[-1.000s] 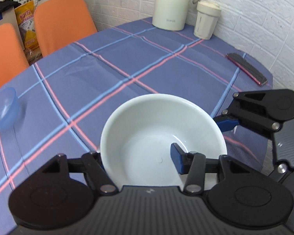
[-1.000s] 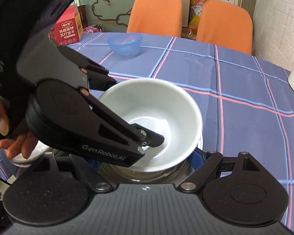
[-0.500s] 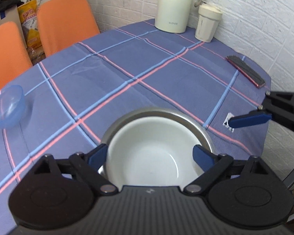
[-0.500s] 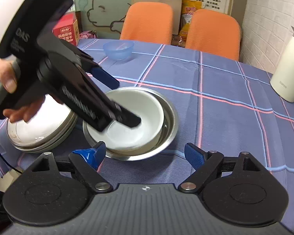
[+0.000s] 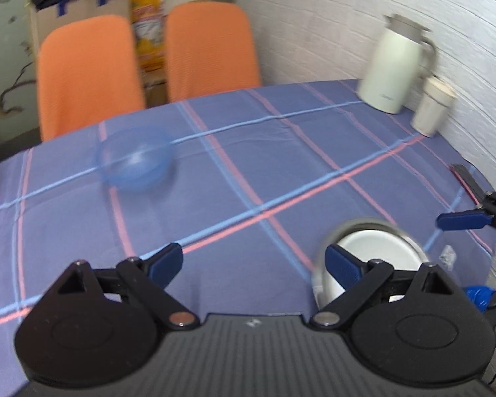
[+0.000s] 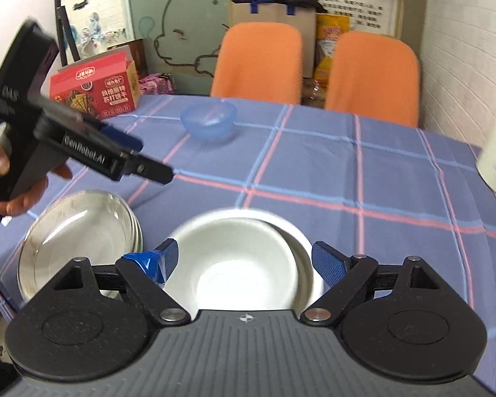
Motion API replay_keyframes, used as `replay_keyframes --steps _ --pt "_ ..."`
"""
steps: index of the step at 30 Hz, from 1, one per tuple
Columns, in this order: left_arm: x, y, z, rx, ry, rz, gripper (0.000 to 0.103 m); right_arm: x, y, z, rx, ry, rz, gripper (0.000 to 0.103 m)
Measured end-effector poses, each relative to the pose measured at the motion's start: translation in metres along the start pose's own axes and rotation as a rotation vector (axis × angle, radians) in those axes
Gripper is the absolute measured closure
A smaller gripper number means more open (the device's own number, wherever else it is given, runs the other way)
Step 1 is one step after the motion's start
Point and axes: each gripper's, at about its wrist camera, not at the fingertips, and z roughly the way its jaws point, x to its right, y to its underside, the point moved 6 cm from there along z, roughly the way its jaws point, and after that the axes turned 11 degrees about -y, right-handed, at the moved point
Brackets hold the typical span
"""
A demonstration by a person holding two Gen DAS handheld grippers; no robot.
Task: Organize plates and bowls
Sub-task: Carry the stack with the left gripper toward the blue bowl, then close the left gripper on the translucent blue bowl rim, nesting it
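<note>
White bowl (image 6: 244, 264) nested inside a metal bowl (image 6: 306, 248), right between and just beyond the right gripper (image 6: 244, 261) jaws. Those jaws spread wide, gripping nothing, though a scrap of blue something sits at the left jaw (too unclear to name). Left gripper (image 5: 253, 263) likewise wide open and empty, raised over bare tablecloth, with the nested pair down by its right jaw and the blue bowl (image 5: 135, 160) well ahead, toward the left jaw's side. Seen from the right wrist, that same left gripper (image 6: 139, 162) held in a hand (image 6: 23, 195), pointing across the table (image 6: 380, 178) toward the blue bowl (image 6: 210, 122). Stack of glass plates (image 6: 79, 238) just beside the metal bowl, off the right gripper's left jaw. Judged by how things lie: plates gathered in one pile, white bowl stacked in the metal one, so most of the sorting done. Left to do, probably: fetching the lone blue bowl from the far side, near the orange chairs (image 6: 258, 59), and adding it to the bowl stack. Kettle (image 5: 393, 66) and cup (image 5: 431, 107) far ahead of the left gripper's right jaw, likely no part of the job.
</note>
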Motion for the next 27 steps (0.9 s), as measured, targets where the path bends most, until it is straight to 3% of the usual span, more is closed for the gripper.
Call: replay_keyframes --steps 6,11,15,18,22,27 --pt "-0.070 0.003 0.017 -0.032 -0.090 -0.104 0.008 -0.009 -0.043 0.051 -0.037 -0.060 -0.022 0.028" --pt "-0.108 -0.026 0.036 -0.003 -0.147 -0.143 0.008 -0.014 -0.087 0.099 -0.081 -0.070 -0.067 0.028" --pt "-0.122 -0.066 0.062 0.027 -0.157 -0.165 0.008 -0.006 -0.112 0.140 -0.124 -0.042 -0.110 0.028" --pt "-0.126 -0.086 0.095 -0.004 -0.149 -0.173 0.008 0.005 -0.115 0.169 -0.176 -0.023 -0.115 0.028" --pt "-0.127 -0.090 0.136 -0.065 -0.157 -0.159 0.008 0.016 -0.115 0.196 -0.218 -0.041 -0.080 0.028" --pt "-0.126 -0.090 0.154 -0.074 -0.120 -0.167 0.008 0.017 -0.121 0.218 -0.227 -0.053 -0.069 0.028"
